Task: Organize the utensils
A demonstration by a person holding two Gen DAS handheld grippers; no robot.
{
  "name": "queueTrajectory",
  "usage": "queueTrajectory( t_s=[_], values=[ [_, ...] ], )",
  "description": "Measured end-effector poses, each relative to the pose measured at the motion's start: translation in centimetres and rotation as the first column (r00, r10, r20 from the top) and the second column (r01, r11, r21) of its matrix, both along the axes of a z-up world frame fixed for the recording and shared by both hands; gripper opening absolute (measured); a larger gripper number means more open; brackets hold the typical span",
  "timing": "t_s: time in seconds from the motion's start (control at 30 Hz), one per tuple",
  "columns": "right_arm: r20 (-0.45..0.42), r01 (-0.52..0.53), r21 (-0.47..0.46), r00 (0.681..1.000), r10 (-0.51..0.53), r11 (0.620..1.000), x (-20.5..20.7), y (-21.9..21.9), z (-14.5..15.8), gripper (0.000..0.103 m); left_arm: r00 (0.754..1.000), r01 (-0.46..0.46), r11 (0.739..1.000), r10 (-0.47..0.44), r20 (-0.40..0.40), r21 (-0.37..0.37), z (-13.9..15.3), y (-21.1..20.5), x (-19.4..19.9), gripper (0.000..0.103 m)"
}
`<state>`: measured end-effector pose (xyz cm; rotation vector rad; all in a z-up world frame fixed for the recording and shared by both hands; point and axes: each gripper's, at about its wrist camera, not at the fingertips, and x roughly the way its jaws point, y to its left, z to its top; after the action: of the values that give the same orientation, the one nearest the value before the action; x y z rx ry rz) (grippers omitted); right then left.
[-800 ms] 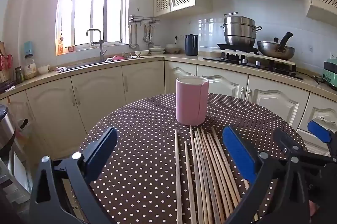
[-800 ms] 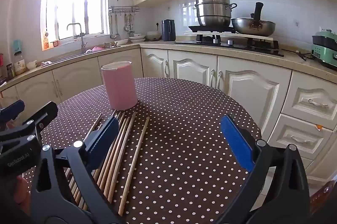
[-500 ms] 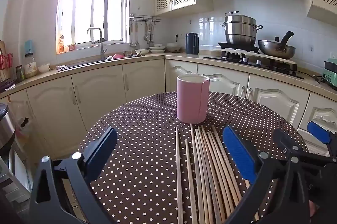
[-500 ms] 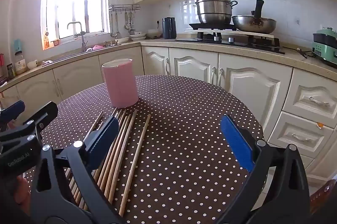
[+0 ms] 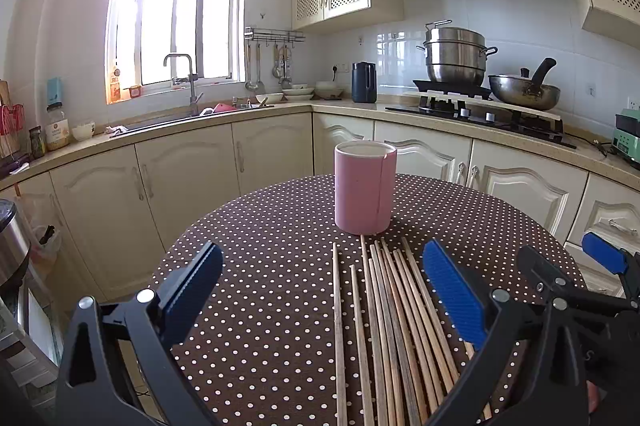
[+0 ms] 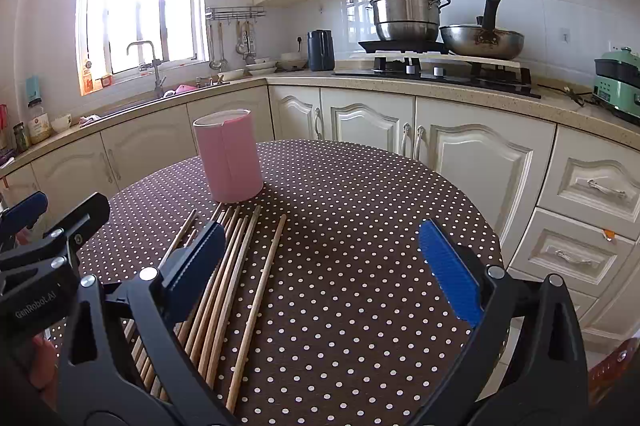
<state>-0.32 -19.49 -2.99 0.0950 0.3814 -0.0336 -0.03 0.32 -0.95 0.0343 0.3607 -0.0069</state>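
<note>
We see L gripper [image 5: 320,286] w/ jaws wide, nothing held, R gripper [image 6: 320,262] same (empty), chopsticks [image 5: 392,326] bottom centre, pink cup [image 5: 365,198] mid-frame.

The right gripper [image 6: 320,266] hovers over a round table [image 6: 360,210] in a brown polka-dot cloth, its blue-padded jaws spread wide with nothing between them. At ten o'clock from it a pink cup [image 6: 229,156] stands upright. Wooden chopsticks [image 6: 232,274] lie in a loose row from the cup's base toward seven o'clock, passing under the near jaw. The left gripper [image 6: 36,222] shows at nine o'clock.
</note>
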Motion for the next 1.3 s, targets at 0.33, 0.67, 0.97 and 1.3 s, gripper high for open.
queueTrajectory(
  t_s=[0.33,0.67,0.97,1.3],
  values=[
    [-0.011,-0.004,0.003,1.0,0.004,1.0,0.4,-0.2,0.0,0.096,1.0,0.006,1.0,-0.006,-0.013,0.001,0.3,-0.4,0.3,0.099],
    [-0.022,0.002,0.017,1.0,-0.001,1.0,0.9,-0.6,-0.1,0.096,0.999,0.024,1.0,-0.024,-0.021,0.01,0.6,-0.8,0.8,0.098],
    [-0.035,-0.001,0.036,0.999,0.002,0.999,1.1,-0.6,-0.1,0.096,0.999,0.027,1.0,-0.027,-0.027,0.009,0.5,-0.6,1.0,0.098],
    [-0.043,0.0,0.043,0.999,0.002,0.999,1.1,-0.5,-0.1,0.096,0.999,0.029,1.0,-0.029,-0.034,0.007,0.4,-0.6,0.9,0.098]
  ],
)
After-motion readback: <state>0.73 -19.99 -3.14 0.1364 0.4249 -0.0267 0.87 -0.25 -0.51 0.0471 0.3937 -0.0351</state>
